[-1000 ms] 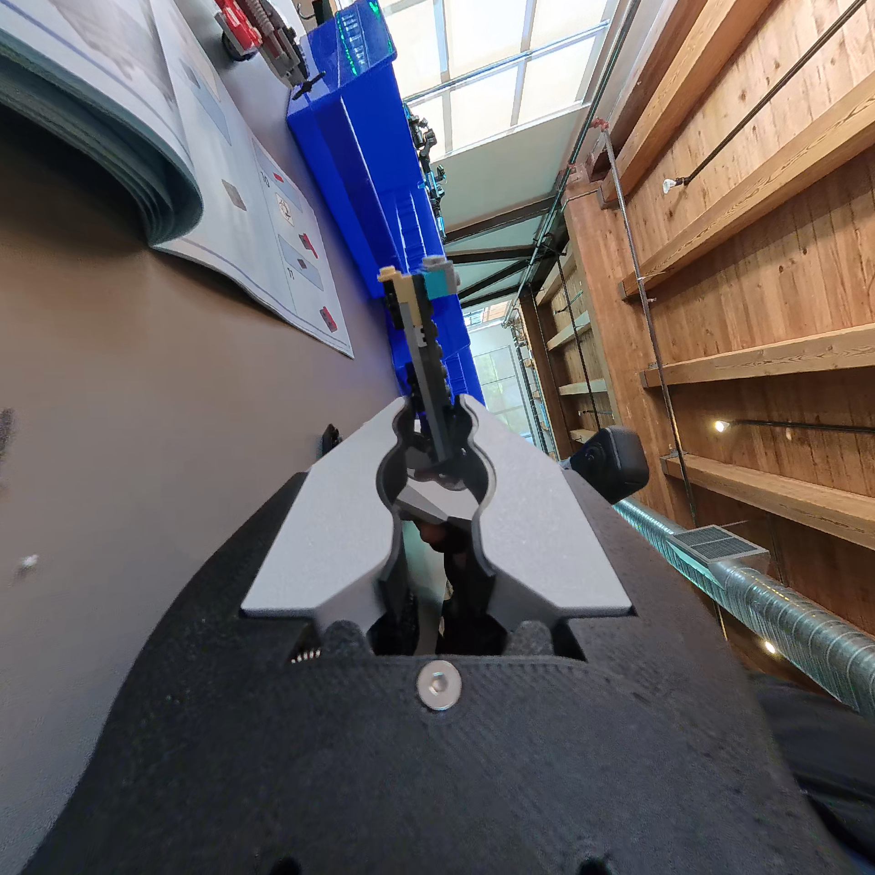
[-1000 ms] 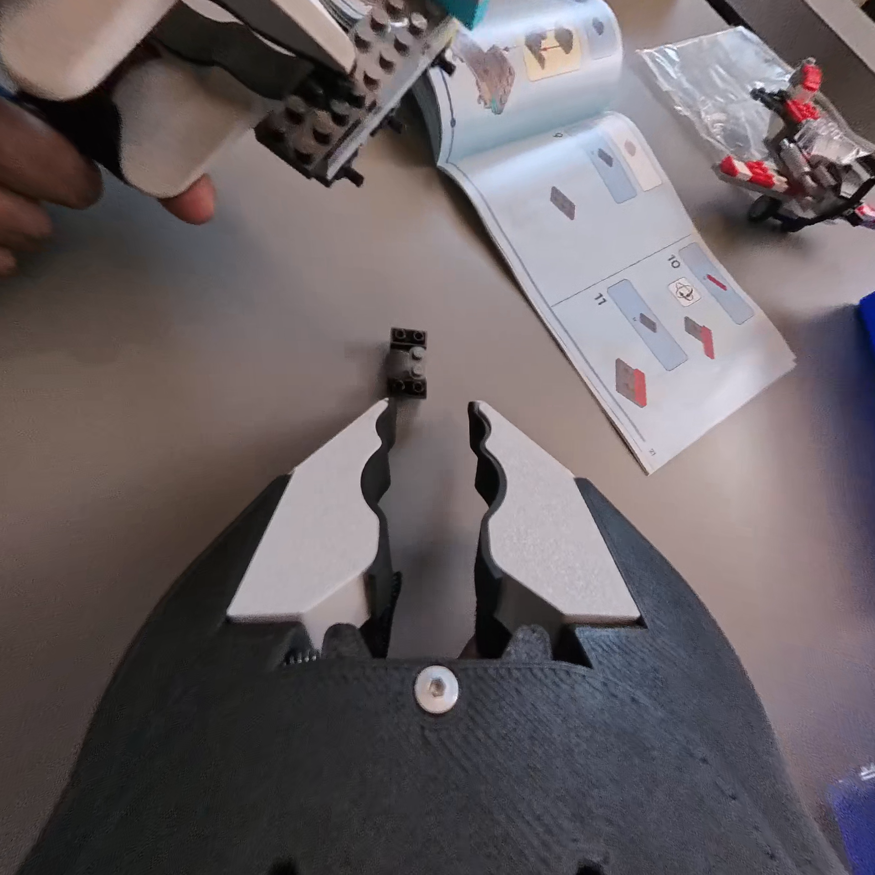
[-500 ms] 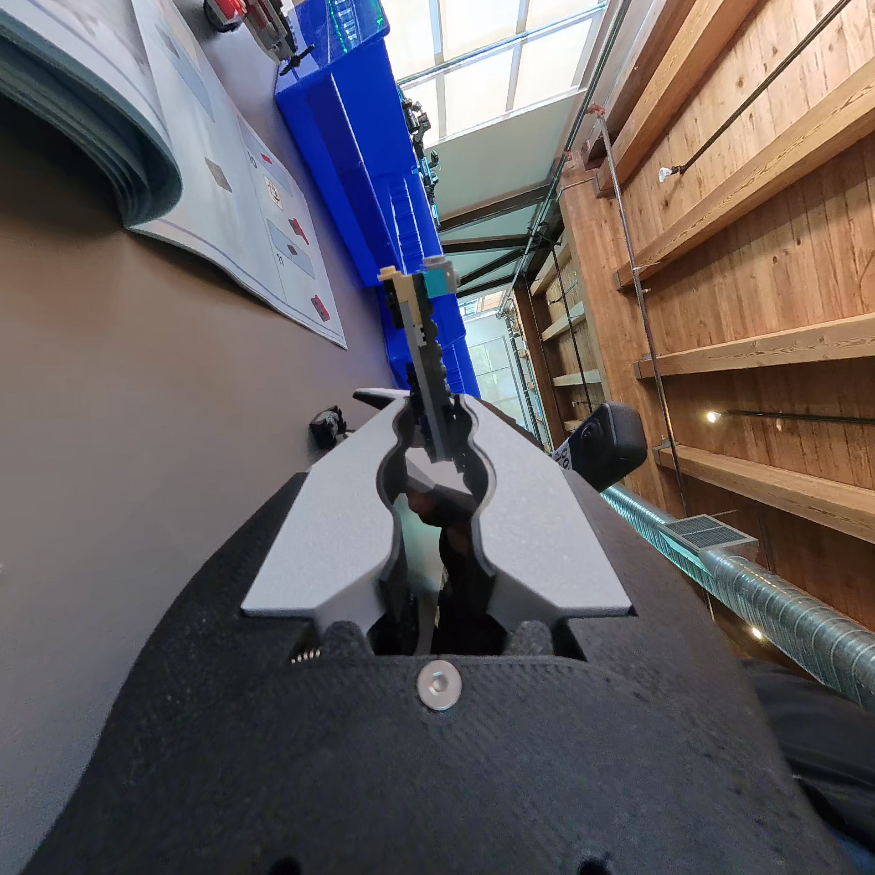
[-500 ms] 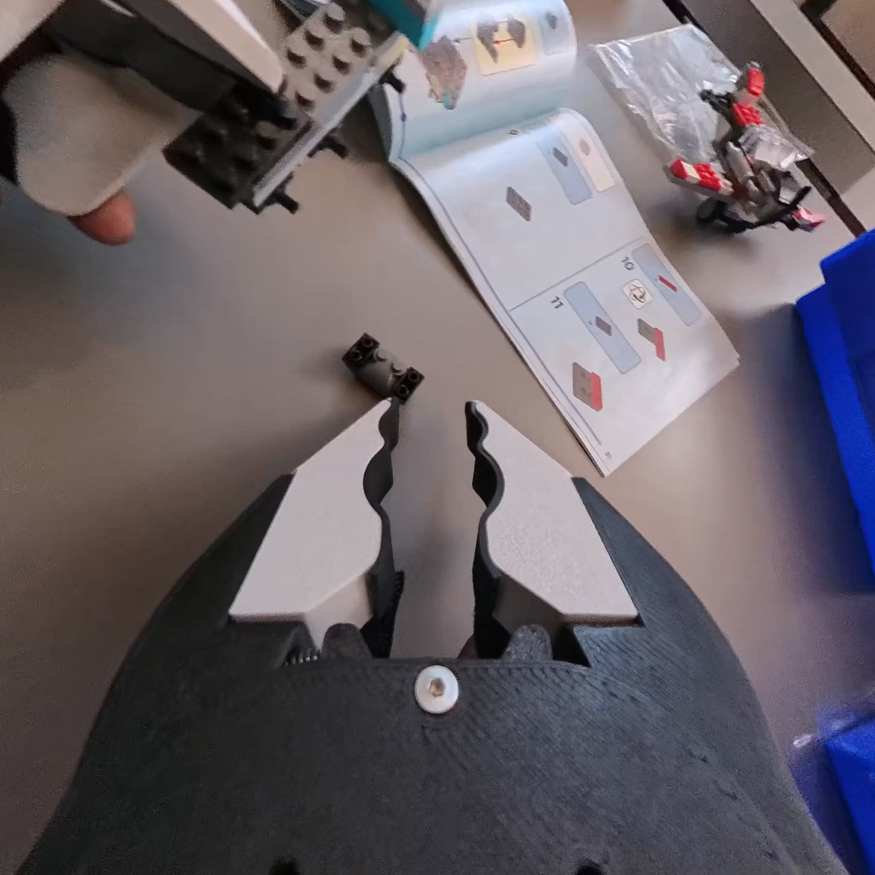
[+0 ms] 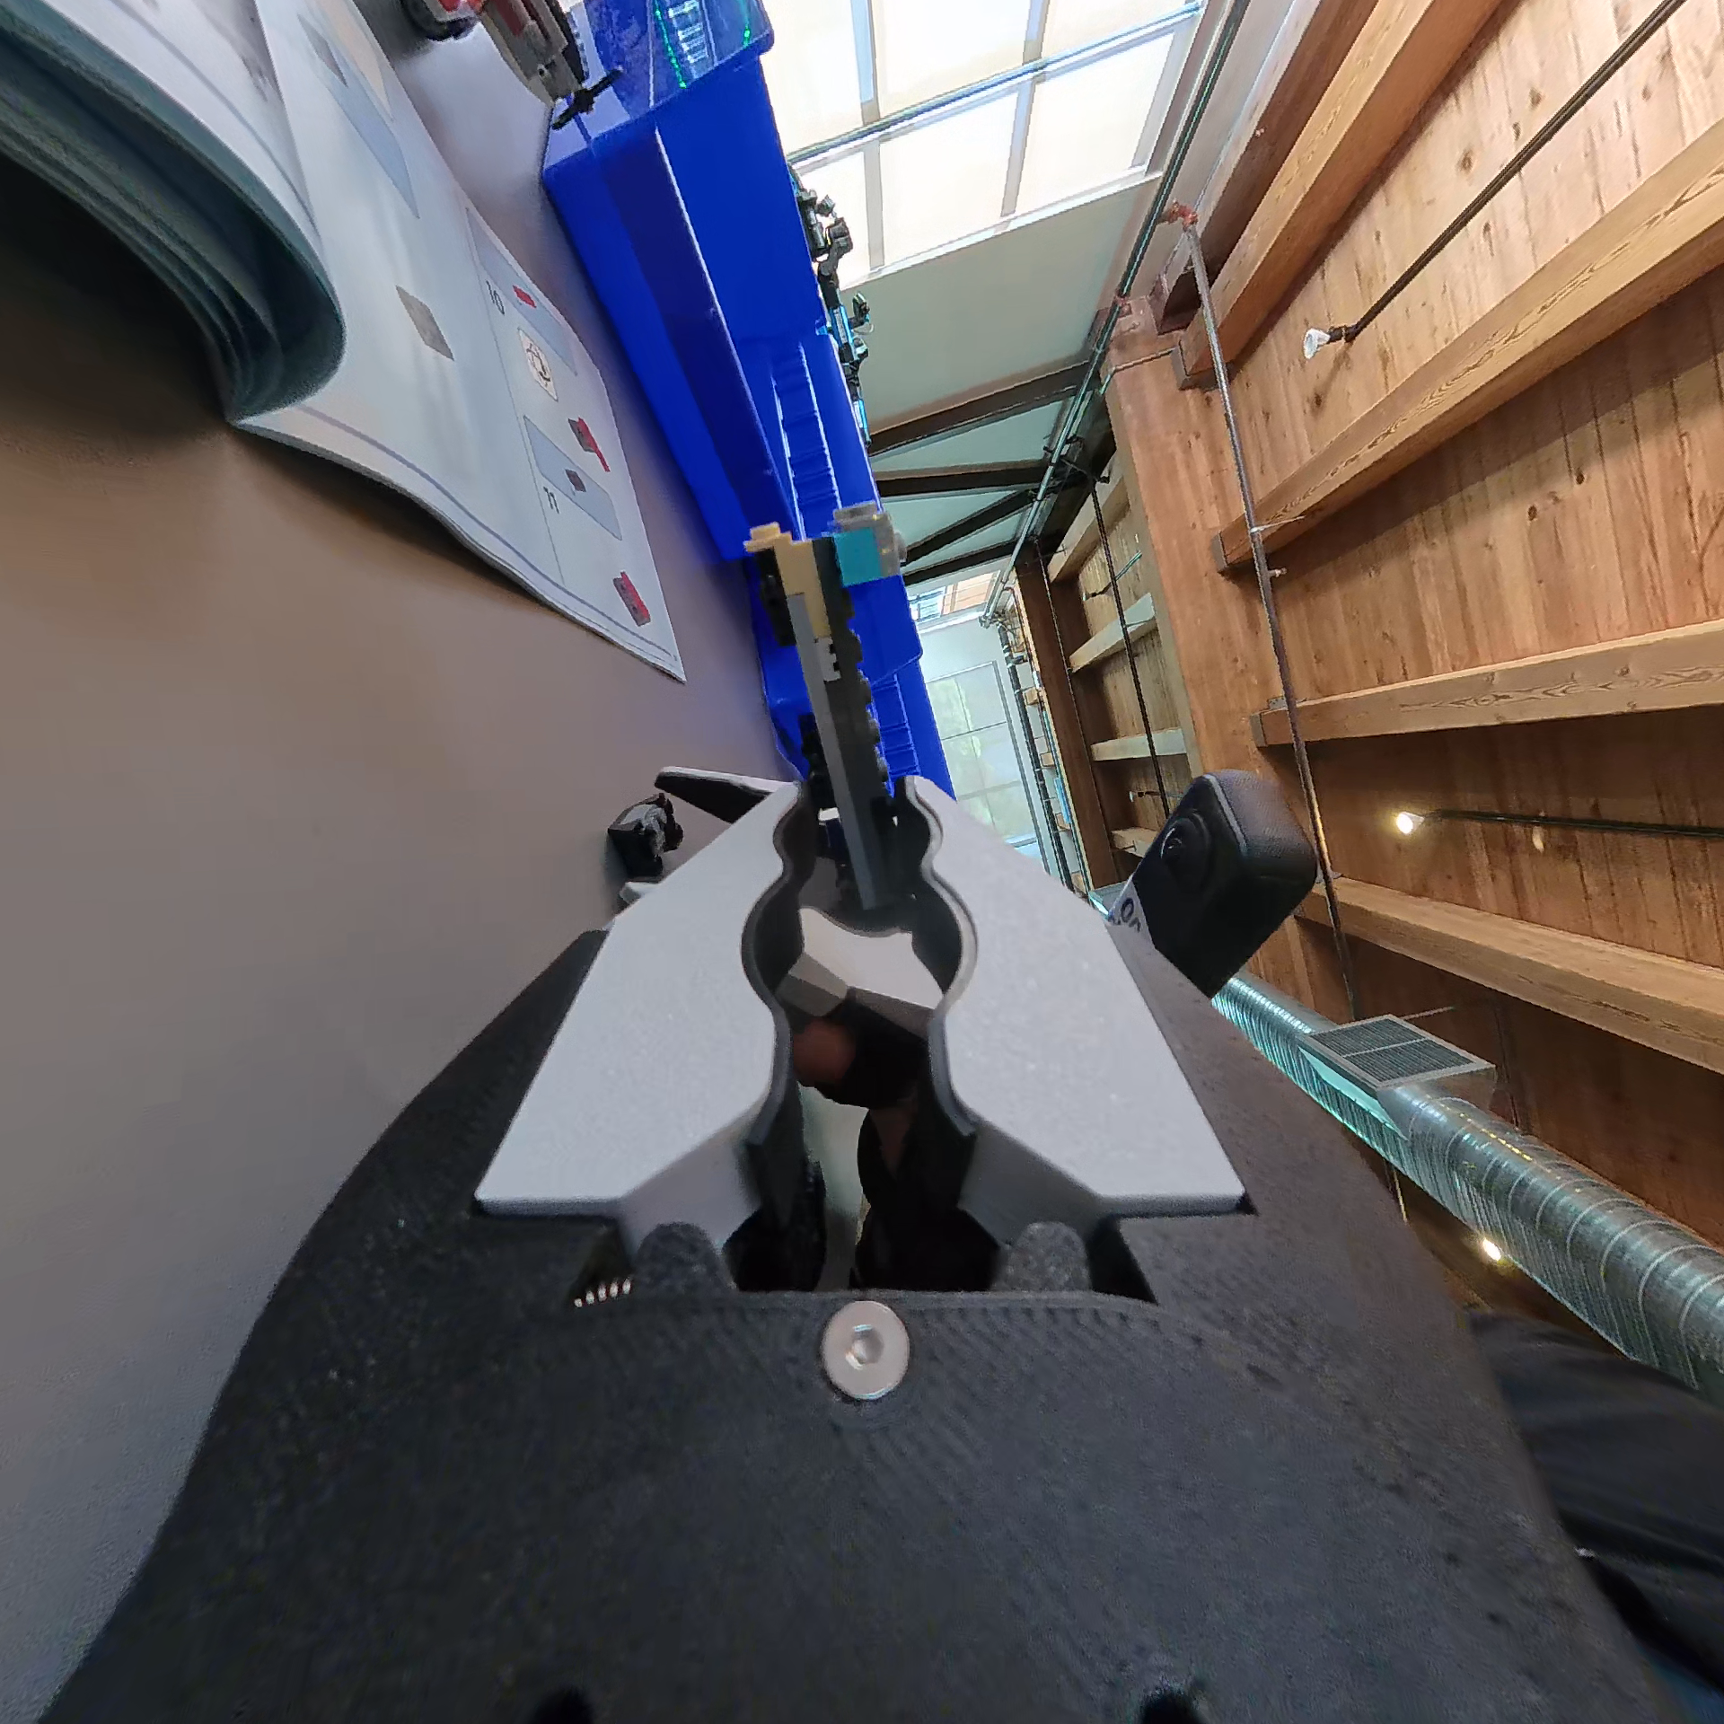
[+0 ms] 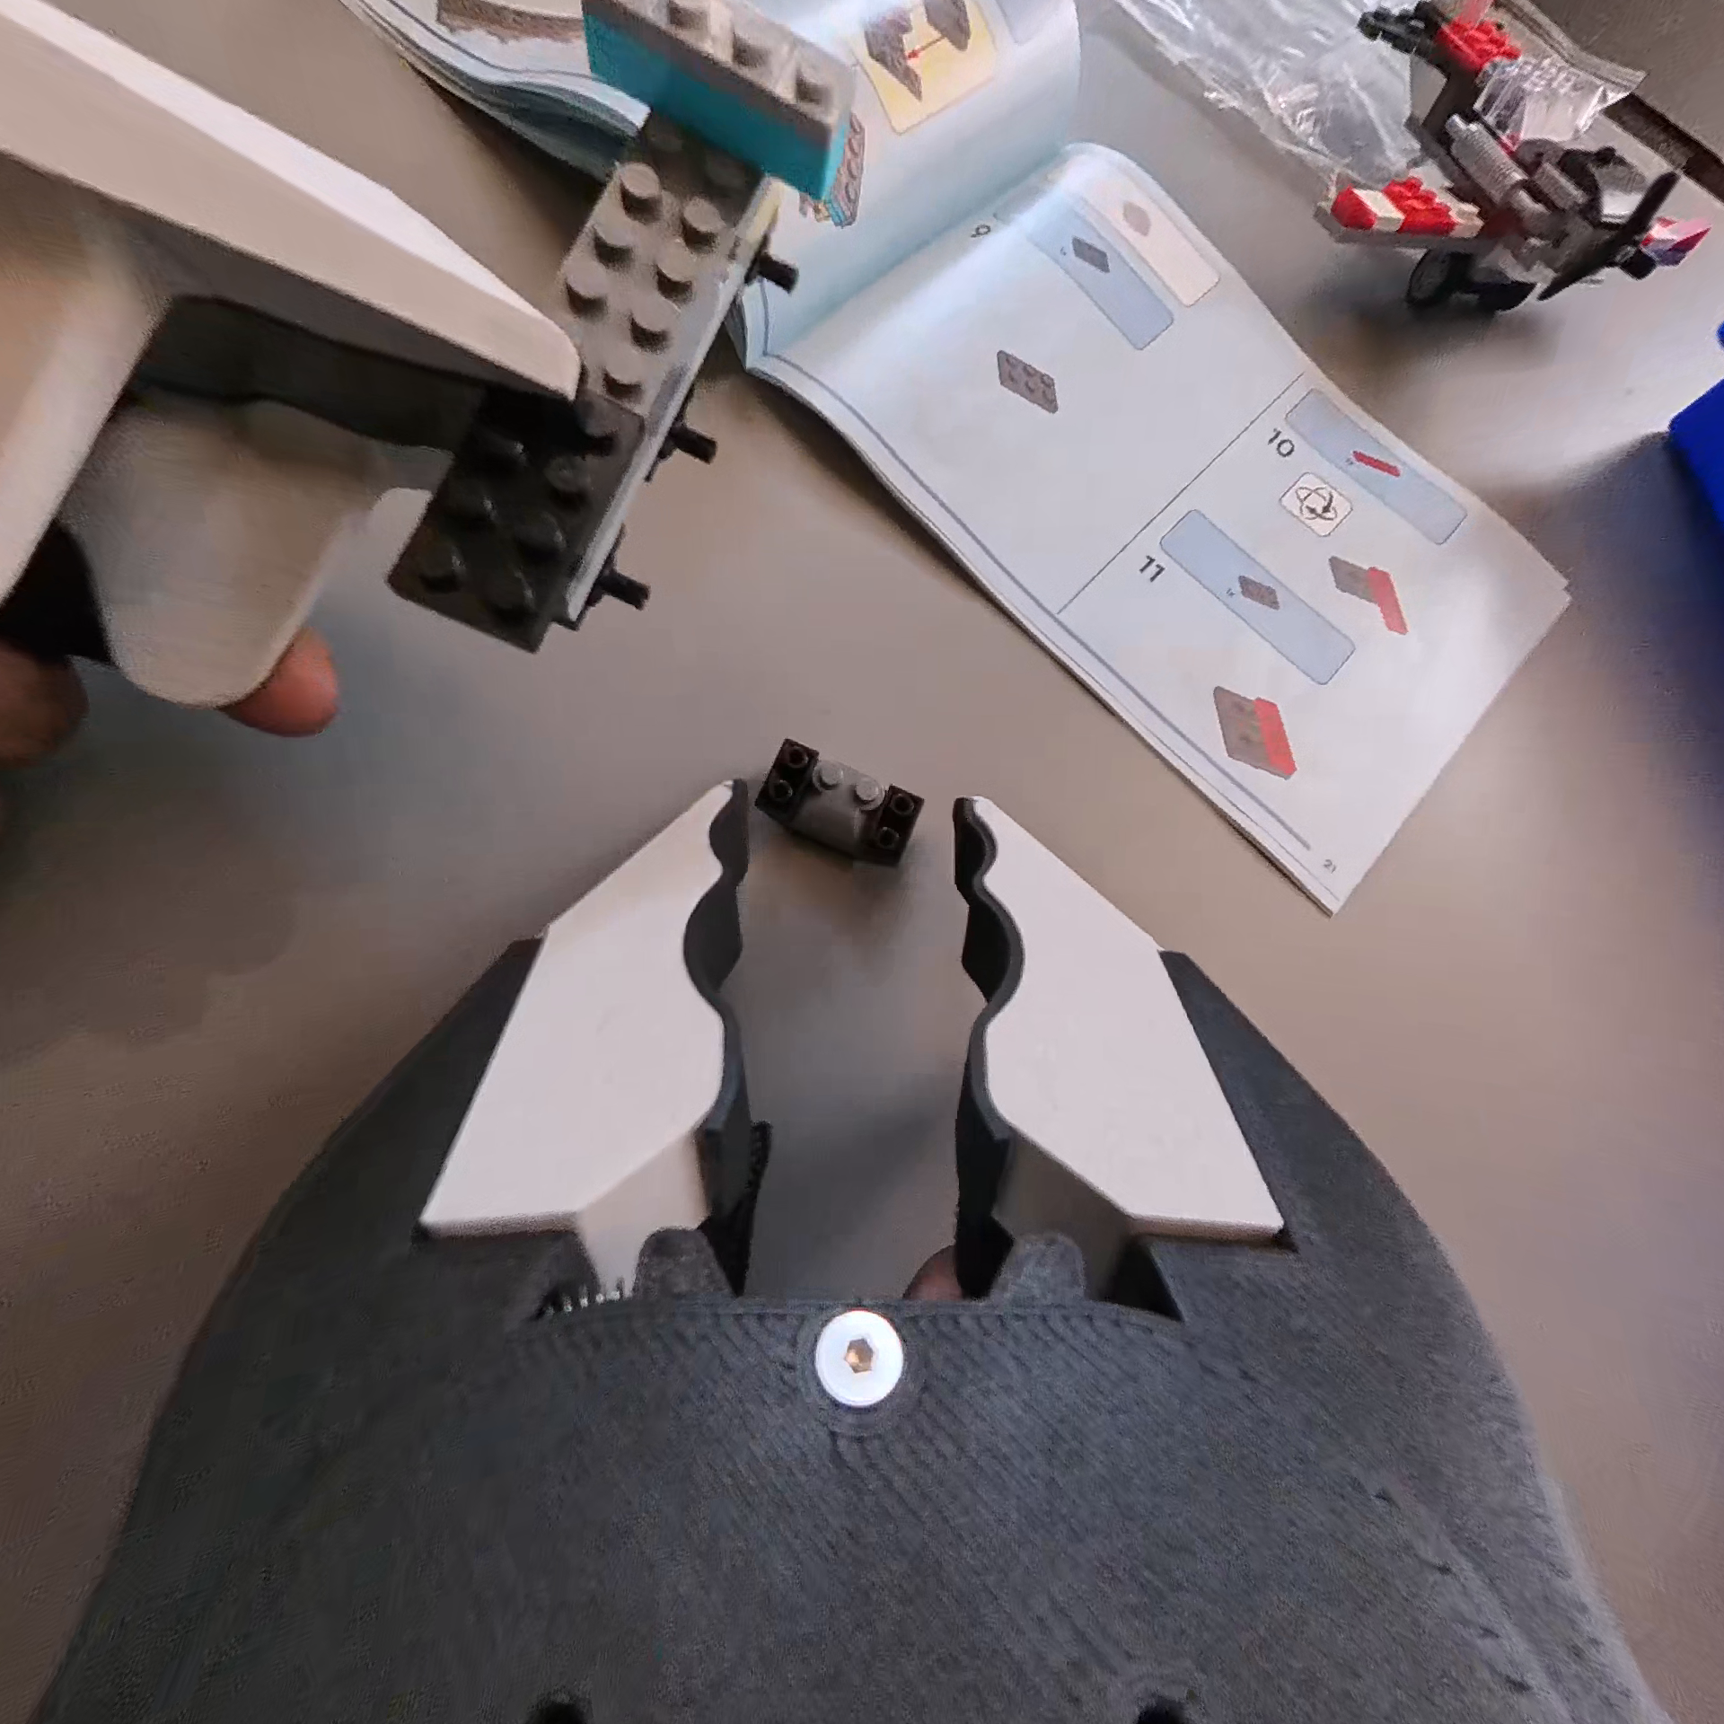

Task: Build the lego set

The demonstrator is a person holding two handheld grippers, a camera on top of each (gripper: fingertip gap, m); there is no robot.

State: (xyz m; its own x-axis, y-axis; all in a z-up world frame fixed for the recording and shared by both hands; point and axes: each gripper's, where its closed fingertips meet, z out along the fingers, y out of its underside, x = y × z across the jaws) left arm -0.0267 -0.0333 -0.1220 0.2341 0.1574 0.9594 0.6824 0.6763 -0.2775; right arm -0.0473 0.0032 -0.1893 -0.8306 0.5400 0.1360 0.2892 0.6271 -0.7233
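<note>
My left gripper [image 5: 854,804] is shut on a flat grey Lego assembly [image 5: 833,672] with tan and teal bricks at its far end, held edge-on above the table. In the right wrist view the same assembly [image 6: 606,373] hangs at the upper left with its studs showing. My right gripper [image 6: 851,826] is open and low over the table. A small black-and-grey Lego piece [image 6: 840,804] lies on the table between its fingertips, touching neither. This piece also shows in the left wrist view [image 5: 644,826].
An open instruction booklet [image 6: 1166,485] lies to the right of the piece. A built red-and-grey plane model [image 6: 1511,215] and a clear plastic bag [image 6: 1250,84] sit at the far right. Blue bins [image 5: 709,280] line the table's edge. A person's fingertip [image 6: 280,686] shows under the left gripper. The tips of one gripper are about 8 cm away from the tips of the other.
My right gripper has moved forward and opened wider, so the small piece now lies between its tips. The left gripper and its assembly appear closer in the right wrist view.
</note>
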